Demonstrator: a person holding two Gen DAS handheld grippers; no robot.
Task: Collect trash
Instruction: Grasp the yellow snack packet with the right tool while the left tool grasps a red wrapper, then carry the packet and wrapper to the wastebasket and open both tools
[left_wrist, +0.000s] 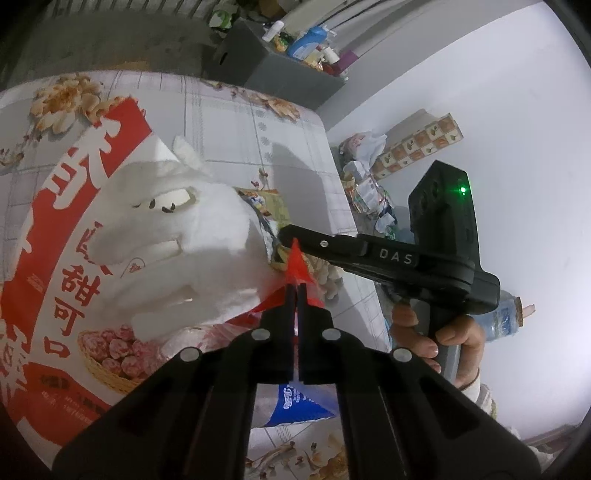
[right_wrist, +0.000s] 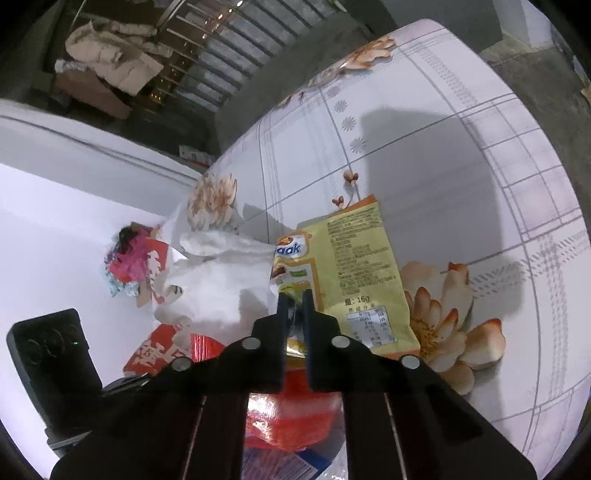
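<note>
Fingers of my left gripper (left_wrist: 296, 267) pinch the red wrapper (left_wrist: 295, 266); my right gripper (right_wrist: 295, 301) clamps the yellow snack packet (right_wrist: 354, 273), both beside crumpled tissue (right_wrist: 221, 284) on the floral tablecloth (right_wrist: 443, 155).

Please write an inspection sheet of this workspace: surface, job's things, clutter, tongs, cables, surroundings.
Surface: table under a flowered, checked cloth.
Job's things: yellow snack wrapper, crumpled white tissue, red plastic bag, large red-and-white printed bag.
Clutter: blue-and-white wrapper near the table edge.
Tongs: left tongs shut on the red plastic bag; right tongs shut on the yellow snack wrapper.
Cables: nothing seen.
Surroundings: grey box of bottles, white wall, railing.
</note>
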